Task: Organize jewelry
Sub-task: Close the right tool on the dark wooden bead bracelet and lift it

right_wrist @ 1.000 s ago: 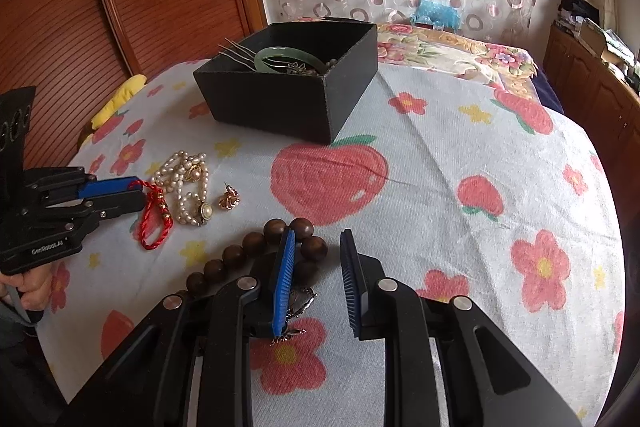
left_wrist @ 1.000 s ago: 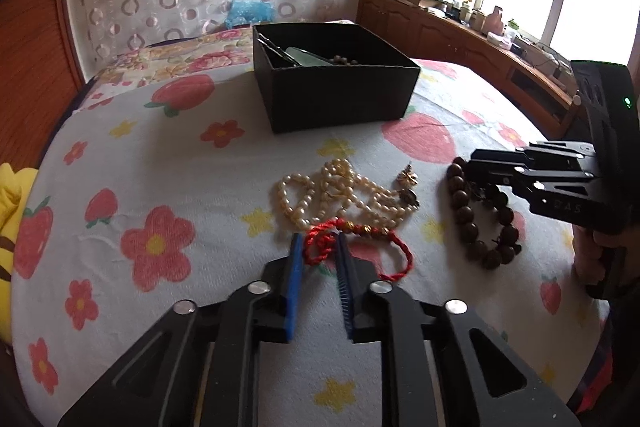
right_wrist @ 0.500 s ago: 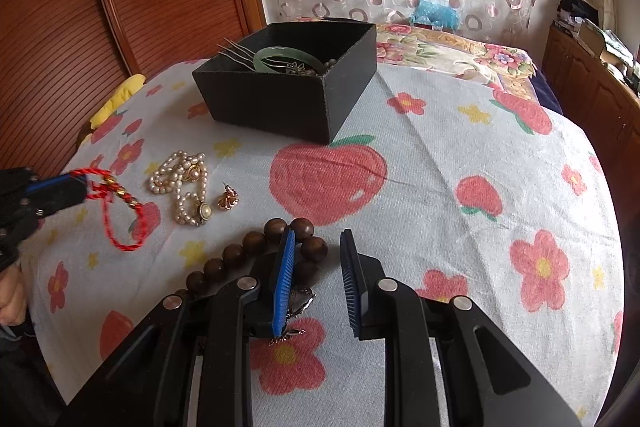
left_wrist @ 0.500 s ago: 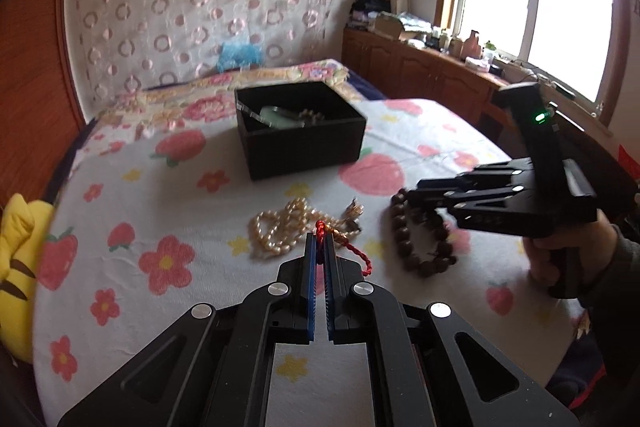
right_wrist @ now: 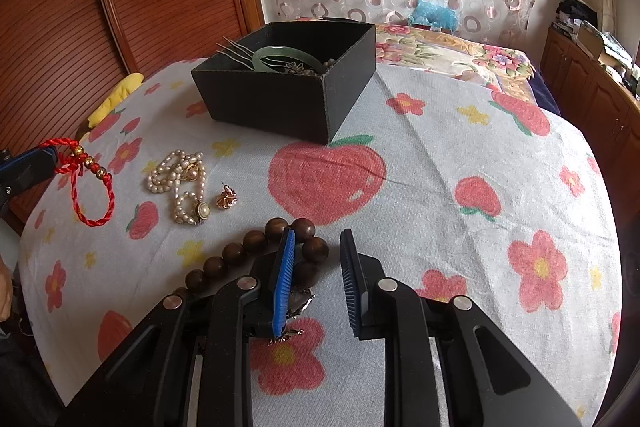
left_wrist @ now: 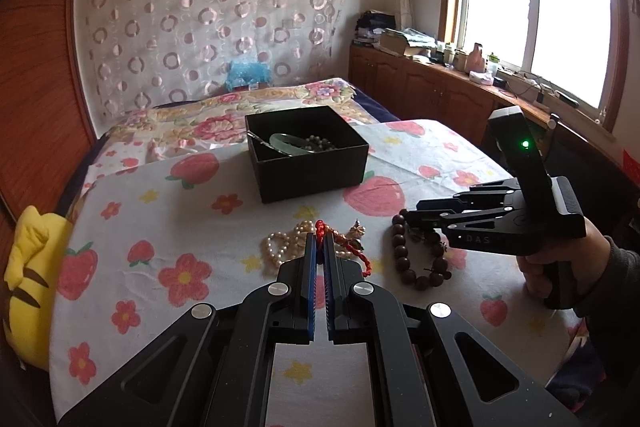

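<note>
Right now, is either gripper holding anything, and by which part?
The left gripper pinches the red cord bracelet at its knotted end; the right gripper is open, holding nothing.

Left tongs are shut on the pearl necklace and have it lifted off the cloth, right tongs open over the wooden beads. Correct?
Not quite. The left tongs are shut on the red cord bracelet, which hangs lifted from them in the right wrist view; the pearl necklace lies on the cloth. The right tongs are open over the wooden beads, as you said.

Your right claw (right_wrist: 316,277) hides part of the wooden bead bracelet (right_wrist: 256,247); the box (right_wrist: 280,103) wall hides most of its contents.
</note>
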Action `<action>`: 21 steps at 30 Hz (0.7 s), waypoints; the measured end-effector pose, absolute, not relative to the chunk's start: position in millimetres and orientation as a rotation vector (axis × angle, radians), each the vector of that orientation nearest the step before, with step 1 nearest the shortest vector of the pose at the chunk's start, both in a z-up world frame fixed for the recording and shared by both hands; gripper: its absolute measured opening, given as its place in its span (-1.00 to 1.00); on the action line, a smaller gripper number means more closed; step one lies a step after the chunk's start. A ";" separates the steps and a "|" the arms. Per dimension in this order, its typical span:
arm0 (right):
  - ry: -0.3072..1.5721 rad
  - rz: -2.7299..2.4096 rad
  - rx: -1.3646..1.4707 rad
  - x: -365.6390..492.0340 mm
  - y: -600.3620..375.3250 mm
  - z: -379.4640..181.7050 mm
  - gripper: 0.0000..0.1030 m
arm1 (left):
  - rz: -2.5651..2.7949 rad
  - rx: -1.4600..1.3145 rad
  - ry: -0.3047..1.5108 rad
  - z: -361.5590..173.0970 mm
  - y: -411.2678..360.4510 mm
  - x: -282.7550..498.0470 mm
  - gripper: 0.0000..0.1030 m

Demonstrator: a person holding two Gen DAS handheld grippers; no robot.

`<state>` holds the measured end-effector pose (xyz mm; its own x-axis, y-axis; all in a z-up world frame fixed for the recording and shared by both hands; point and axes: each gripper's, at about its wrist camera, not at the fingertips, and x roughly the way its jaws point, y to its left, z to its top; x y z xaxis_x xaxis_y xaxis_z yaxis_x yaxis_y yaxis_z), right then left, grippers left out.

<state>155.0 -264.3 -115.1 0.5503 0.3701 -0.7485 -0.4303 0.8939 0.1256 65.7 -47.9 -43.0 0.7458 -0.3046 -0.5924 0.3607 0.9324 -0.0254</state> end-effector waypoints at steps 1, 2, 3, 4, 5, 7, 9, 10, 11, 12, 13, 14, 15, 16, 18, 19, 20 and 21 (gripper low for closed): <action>0.867 0.474 -0.076 154.9 -264.1 -115.1 -0.53 | -0.362 0.092 0.632 -43.2 -46.7 66.4 -0.95; 0.867 0.473 -0.078 154.8 -264.0 -115.0 -0.53 | -0.360 0.090 0.631 -43.5 -45.7 66.4 -0.95; 0.867 0.473 -0.081 154.8 -263.6 -114.9 -0.53 | -0.357 0.086 0.630 -43.5 -44.2 66.6 -0.95; 0.867 0.477 -0.083 154.8 -263.7 -114.8 -0.52 | -0.355 0.081 0.629 -43.2 -42.6 67.3 -0.95; 0.868 0.493 -0.085 154.8 -263.3 -114.4 -0.64 | -0.352 0.077 0.628 -42.8 -40.9 67.8 -0.95; 0.866 0.507 -0.108 154.2 -260.5 -114.0 -0.70 | -0.348 0.075 0.626 -42.7 -38.1 68.1 -0.95; 0.869 0.517 -0.132 153.7 -257.9 -112.9 -0.71 | -0.342 0.070 0.624 -42.6 -34.9 68.5 -0.95; 0.871 0.522 -0.132 153.0 -257.1 -112.3 -0.71 | -0.340 0.065 0.624 -42.6 -32.8 68.9 -0.95; 0.867 0.525 -0.133 151.9 -255.6 -110.7 -0.71 | -0.338 0.062 0.624 -43.1 -31.4 68.8 -0.95; 0.858 0.531 -0.136 150.7 -253.9 -107.9 -0.71 | -0.336 0.057 0.625 -43.5 -29.1 69.5 -0.95; 0.844 0.542 -0.139 148.8 -252.2 -103.0 -0.71 | -0.335 0.054 0.626 -44.2 -27.2 69.9 -0.95; 0.830 0.552 -0.140 146.8 -250.9 -96.8 -0.71 | -0.332 0.049 0.629 -45.3 -25.4 71.1 -0.95; 0.818 0.558 -0.141 145.3 -249.7 -91.8 -0.71 | -0.330 0.045 0.631 -46.2 -23.7 71.5 -0.95; 0.802 0.565 -0.144 143.3 -248.3 -84.7 -0.71 | -0.328 0.039 0.633 -47.4 -21.4 72.4 -0.95; 0.779 0.576 -0.148 140.9 -245.6 -72.9 -0.71 | -0.324 0.036 0.638 -49.4 -18.6 73.6 -0.95; 0.767 0.579 -0.154 139.9 -244.1 -66.5 -0.71 | -0.322 0.034 0.639 -49.8 -17.1 73.9 -0.95; 0.757 0.584 -0.160 138.8 -242.7 -60.5 -0.71 | -0.323 0.032 0.639 -49.8 -16.1 74.5 -0.95; 0.746 0.587 -0.168 137.8 -241.3 -55.0 -0.71 | -0.323 0.029 0.640 -49.6 -15.1 75.5 -0.95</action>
<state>137.8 -241.3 -55.0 0.5834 0.4428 -0.6809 -0.5583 0.8275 0.0598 75.5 -15.1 -49.6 0.7537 -0.2870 -0.5913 0.3045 0.9497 -0.0729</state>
